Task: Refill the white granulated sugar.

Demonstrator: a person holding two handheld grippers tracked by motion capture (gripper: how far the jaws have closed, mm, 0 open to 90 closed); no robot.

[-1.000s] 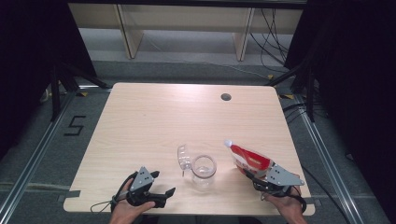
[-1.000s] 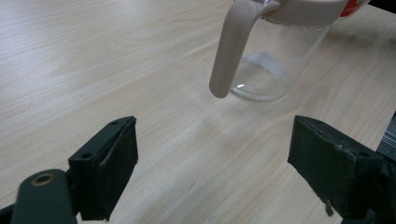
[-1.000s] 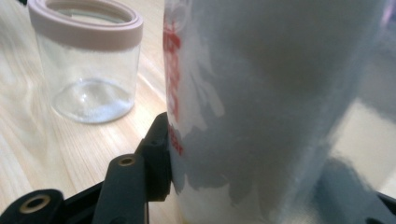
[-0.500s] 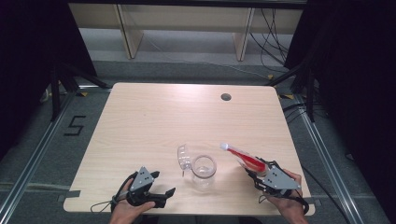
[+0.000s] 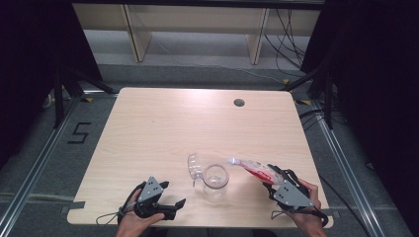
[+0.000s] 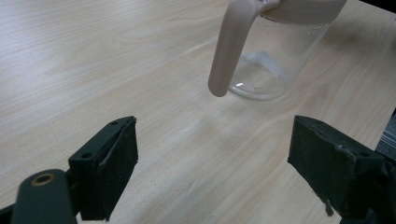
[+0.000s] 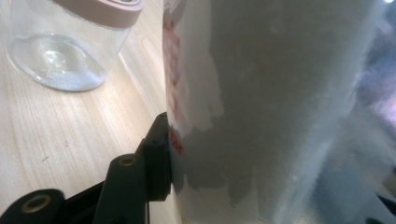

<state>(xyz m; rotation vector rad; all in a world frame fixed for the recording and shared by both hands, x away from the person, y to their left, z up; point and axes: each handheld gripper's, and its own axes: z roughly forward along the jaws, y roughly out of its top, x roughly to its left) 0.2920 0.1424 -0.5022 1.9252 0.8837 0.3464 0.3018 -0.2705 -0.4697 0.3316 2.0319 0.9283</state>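
A clear glass jar (image 5: pixel 215 177) with a pinkish rim and a long handle stands near the table's front middle; its handle (image 6: pixel 229 46) hangs toward my left gripper. A clear lid or scoop (image 5: pixel 193 166) lies just left of the jar. My right gripper (image 5: pixel 271 177) is shut on a red-and-white plastic bag (image 5: pixel 252 168), held tilted with its open end pointing at the jar's mouth. Up close, the bag (image 7: pixel 280 107) looks white and powdery, with the jar (image 7: pixel 70 42) to its left. My left gripper (image 5: pixel 170 197) rests open on the table, its jaws wide apart in front of the jar (image 6: pixel 280 56).
The wooden table (image 5: pixel 197 123) has a round cable hole (image 5: pixel 239 102) at the back right. A person's hands hold both grippers at the front edge. Dark floor, rails and a shelf frame surround the table.
The right gripper has swung the bag left and tipped it, so its open end now reaches the jar's rim. The left gripper has stayed put.
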